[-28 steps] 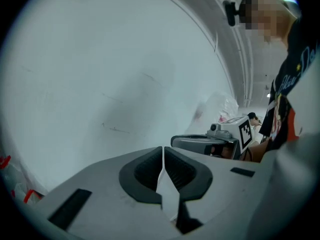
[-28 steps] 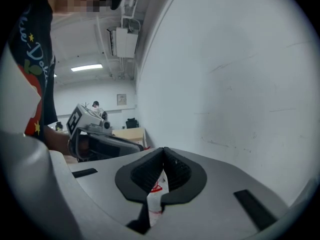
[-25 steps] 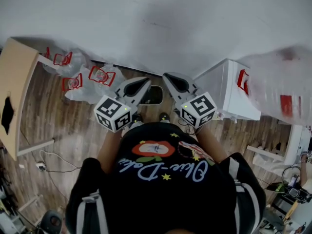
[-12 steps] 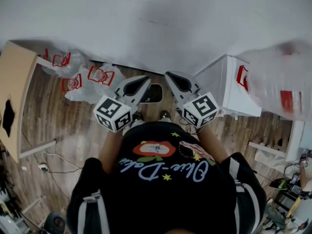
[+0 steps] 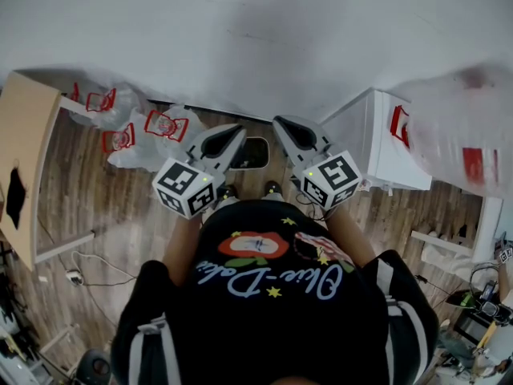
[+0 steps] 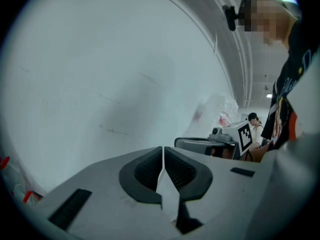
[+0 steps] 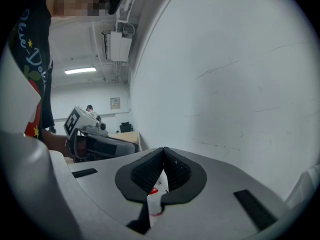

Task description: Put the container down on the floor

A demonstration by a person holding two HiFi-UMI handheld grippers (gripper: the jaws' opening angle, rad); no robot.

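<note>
A dark rectangular container (image 5: 252,154) lies on the wooden floor by the white wall, just ahead of the person's shoes. Both grippers hover at chest height above it and point at the wall. The left gripper (image 5: 238,131) (image 6: 163,149) has its ribbed pads pressed together with nothing between them. The right gripper (image 5: 277,123) (image 7: 163,150) is shut too, its pads meeting at the tip. Through the slot under the right pads a white scrap with red print shows, far below. Neither gripper touches the container.
White plastic bags with red print (image 5: 152,131) are heaped on the floor at the left by the wall. A light wooden table (image 5: 24,159) stands further left. A white box (image 5: 377,147) and a large bag (image 5: 465,135) stand at the right. Cables (image 5: 80,277) trail on the floor.
</note>
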